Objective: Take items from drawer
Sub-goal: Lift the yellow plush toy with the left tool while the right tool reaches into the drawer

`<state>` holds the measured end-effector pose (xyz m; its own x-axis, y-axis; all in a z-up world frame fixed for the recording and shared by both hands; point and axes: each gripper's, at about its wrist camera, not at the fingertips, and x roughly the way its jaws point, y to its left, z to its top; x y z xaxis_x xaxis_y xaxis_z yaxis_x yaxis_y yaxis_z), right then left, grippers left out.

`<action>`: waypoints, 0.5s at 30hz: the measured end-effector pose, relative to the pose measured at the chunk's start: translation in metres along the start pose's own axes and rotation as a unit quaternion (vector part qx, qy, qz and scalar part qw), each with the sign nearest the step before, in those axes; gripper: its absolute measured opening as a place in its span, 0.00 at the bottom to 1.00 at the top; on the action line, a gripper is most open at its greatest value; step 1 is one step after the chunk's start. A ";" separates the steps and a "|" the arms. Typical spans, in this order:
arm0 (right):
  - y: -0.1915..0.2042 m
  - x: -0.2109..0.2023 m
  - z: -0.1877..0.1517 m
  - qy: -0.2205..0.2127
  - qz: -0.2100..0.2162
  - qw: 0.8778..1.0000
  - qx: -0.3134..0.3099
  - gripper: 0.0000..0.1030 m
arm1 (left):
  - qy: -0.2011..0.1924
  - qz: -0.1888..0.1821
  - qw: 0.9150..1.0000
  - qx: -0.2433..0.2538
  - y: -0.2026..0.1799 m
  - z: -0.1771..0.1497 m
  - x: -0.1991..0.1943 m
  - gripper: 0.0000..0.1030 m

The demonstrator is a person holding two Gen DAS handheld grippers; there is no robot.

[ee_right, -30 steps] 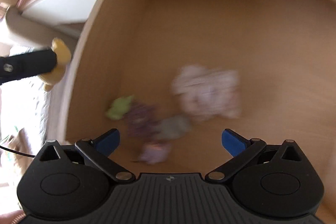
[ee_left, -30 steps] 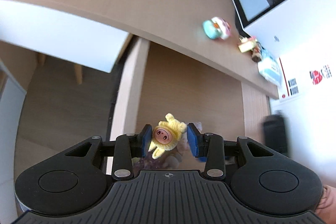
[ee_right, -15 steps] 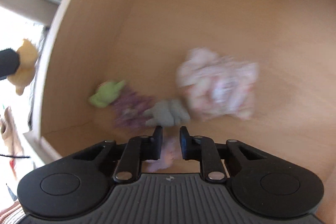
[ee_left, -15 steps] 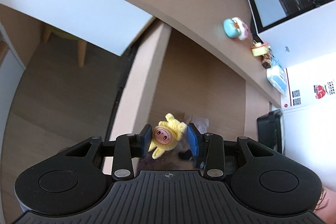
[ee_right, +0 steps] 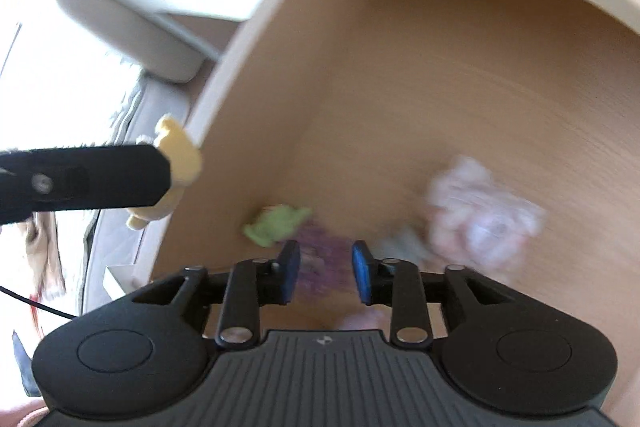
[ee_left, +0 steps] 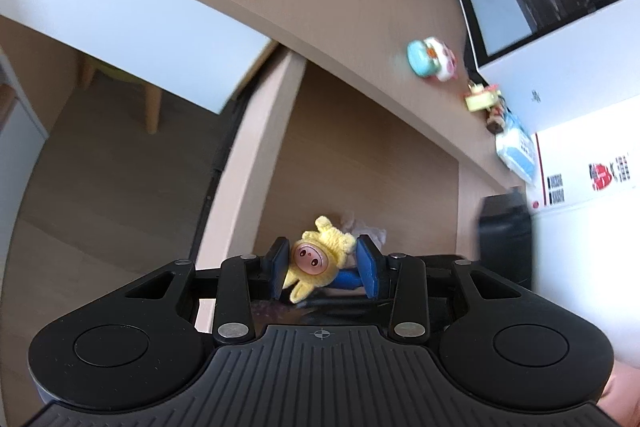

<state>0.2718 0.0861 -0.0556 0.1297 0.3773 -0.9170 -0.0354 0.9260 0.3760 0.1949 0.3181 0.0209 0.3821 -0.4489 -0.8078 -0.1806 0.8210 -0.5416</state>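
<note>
The yellow plush doll (ee_left: 316, 263) is being pinched at its body by the left hand-held gripper (ee_left: 323, 269), held over the drawer (ee_right: 400, 75) near its left edge. It is judged light, soft and compressible, so a squeeze across the torso is suited. The right hand-held gripper (ee_right: 326, 273) is being held narrowly parted, its jaws having just been opening, with nothing pressed between the pads; the blurred purple toy (ee_right: 324, 259) is lying below on the drawer floor, beside the green toy (ee_right: 276, 223).
</note>
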 end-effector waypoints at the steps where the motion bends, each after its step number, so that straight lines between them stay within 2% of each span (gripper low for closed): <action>1: 0.006 0.006 0.002 0.005 0.001 1.000 -0.014 0.41 | -0.005 0.004 1.000 -0.002 0.000 0.001 -0.003 0.39; 4: 0.021 0.017 0.006 0.016 0.013 0.998 -0.055 0.47 | -0.021 0.015 1.000 -0.009 0.000 0.003 -0.015 0.39; 7: 0.026 0.026 0.012 0.021 0.025 0.996 -0.083 0.47 | -0.030 0.026 0.999 -0.015 -0.001 0.003 -0.024 0.39; 10: 0.026 0.033 0.016 0.020 0.018 0.994 -0.106 0.48 | -0.032 0.036 0.999 -0.018 -0.004 0.002 -0.029 0.39; 15: 0.024 0.026 0.015 0.020 0.027 0.989 -0.144 0.47 | -0.026 0.044 0.998 -0.024 -0.004 -0.002 -0.025 0.39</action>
<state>0.2889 0.1177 -0.0687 0.0805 0.4218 -0.9031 -0.3230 0.8682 0.3767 0.1844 0.3258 0.0426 0.4083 -0.3557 -0.8407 -0.2588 0.8381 -0.4803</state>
